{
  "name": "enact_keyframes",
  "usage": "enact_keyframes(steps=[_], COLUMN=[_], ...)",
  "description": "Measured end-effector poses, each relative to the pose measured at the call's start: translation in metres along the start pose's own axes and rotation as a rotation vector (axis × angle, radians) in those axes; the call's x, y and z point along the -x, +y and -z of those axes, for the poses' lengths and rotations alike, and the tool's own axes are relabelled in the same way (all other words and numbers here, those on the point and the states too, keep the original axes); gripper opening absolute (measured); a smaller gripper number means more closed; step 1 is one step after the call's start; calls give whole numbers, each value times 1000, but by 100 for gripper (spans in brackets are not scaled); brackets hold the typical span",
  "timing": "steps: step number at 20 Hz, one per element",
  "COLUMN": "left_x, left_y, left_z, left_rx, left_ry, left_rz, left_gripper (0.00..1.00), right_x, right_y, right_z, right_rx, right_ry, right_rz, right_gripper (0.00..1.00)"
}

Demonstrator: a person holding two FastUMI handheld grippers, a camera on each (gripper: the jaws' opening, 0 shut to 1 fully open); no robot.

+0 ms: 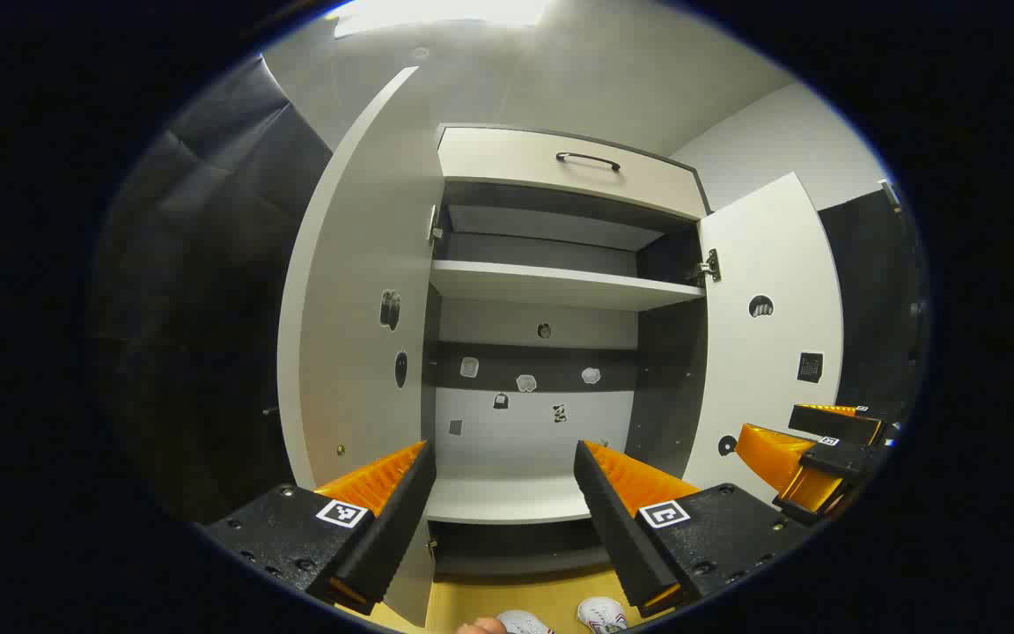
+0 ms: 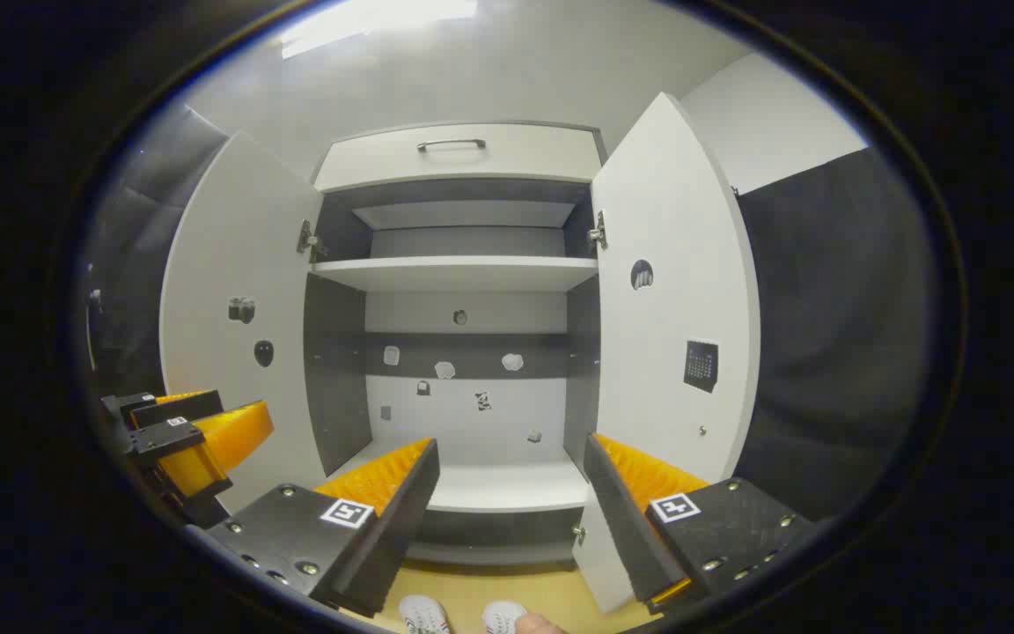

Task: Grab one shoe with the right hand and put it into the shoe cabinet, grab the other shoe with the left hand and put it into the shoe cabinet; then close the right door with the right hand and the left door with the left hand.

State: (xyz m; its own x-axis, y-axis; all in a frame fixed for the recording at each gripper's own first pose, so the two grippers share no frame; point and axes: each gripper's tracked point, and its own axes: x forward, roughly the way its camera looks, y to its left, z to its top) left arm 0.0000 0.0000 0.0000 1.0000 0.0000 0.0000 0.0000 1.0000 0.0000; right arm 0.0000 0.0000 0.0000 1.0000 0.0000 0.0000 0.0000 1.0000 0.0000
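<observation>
— White laminate shoe cabinet [image 2: 459, 269]: both doors swung wide; shelves bare; two white shoes [image 2: 423, 614] on the yellow floor [image 2: 507, 590] below.
— Left gripper [image 1: 503, 484], right gripper [image 2: 511, 480]: jaws spread wide, holding nothing.

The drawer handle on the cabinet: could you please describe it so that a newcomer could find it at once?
Start at the white shoe cabinet with both doors swung open. Above its shelves runs a closed drawer front. The handle is the dark horizontal bar on that front, the cabinet's one pull bar.
</observation>
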Motion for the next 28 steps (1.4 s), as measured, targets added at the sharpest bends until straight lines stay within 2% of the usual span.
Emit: enact_keyframes(steps=[1, 2, 14, 17, 18, 19, 20, 23, 25, 28], left_x=[0, -1, -2, -1, -1, -1, 0, 1, 2, 3], left_y=[1, 2, 17, 20, 22, 23, 25, 32, 34, 34], left_z=[0, -1, 3, 1, 0, 0, -1, -1, 0, 2], left_rx=[0, -1, -6, -8, -8, -8, -7, -6, -6, -17], left_ry=[1, 2, 15, 12, 10, 8, 7, 4, 7, 9], left_rz=[-1, -3, -27, -33, -38, -43, -48, -66, -67, -66], left_gripper=[99, 96, 96, 99, 96, 96, 99, 96, 99, 94], right_x=[0, 0, -1, -4, -10, -16, -23, -29, -29, -19], right_y=[0, -1, 0, 0, 3, 7, 9, 16, 18, 20], right_z=[1, 1, 3, 19, 40, 66, 95, 182, 243, 328], right_rx=[-3, -5, -11, 0, 11, 25, 35, 55, 81, 121], right_ry=[2, 5, 20, 55, 89, 138, 192, 340, 440, 603], right_rz=[-1, -1, -19, -30, -35, -41, -49, -73, -84, -97], right_gripper=[98, 98, 98, 98, 95, 99, 99, 96, 99, 96])
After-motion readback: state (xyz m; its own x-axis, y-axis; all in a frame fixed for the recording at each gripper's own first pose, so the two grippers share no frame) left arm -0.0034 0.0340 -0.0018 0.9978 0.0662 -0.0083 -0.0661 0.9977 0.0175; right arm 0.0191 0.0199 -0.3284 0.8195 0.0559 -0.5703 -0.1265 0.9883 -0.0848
